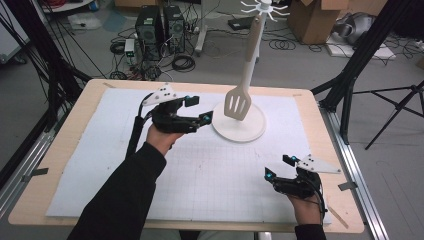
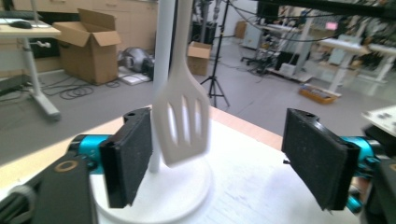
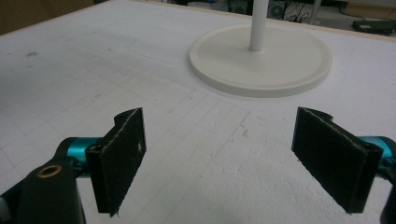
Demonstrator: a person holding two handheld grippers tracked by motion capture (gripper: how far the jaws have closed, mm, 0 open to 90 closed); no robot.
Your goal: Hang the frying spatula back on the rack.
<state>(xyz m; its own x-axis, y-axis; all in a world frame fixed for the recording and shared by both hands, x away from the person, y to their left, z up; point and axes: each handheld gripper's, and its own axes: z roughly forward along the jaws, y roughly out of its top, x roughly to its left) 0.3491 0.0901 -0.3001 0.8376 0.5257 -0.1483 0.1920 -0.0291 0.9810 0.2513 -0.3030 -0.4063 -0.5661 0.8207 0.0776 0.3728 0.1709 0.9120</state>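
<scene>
Right gripper [image 1: 278,168] rests wide open, empty, near the table's front edge. Left gripper [image 1: 199,110] — also wide, empty — faces the spatula [image 1: 238,102] hanging on the stand [image 1: 239,131]; next, likely, closing squarely on its blade.

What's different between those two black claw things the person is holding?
The left gripper is held up beside the hanging spatula, near the stand's base; the right gripper sits low near the table's front edge. The left points at the spatula's slotted blade; the right points across bare white mat. Both have their fingers spread open, holding nothing.
</scene>
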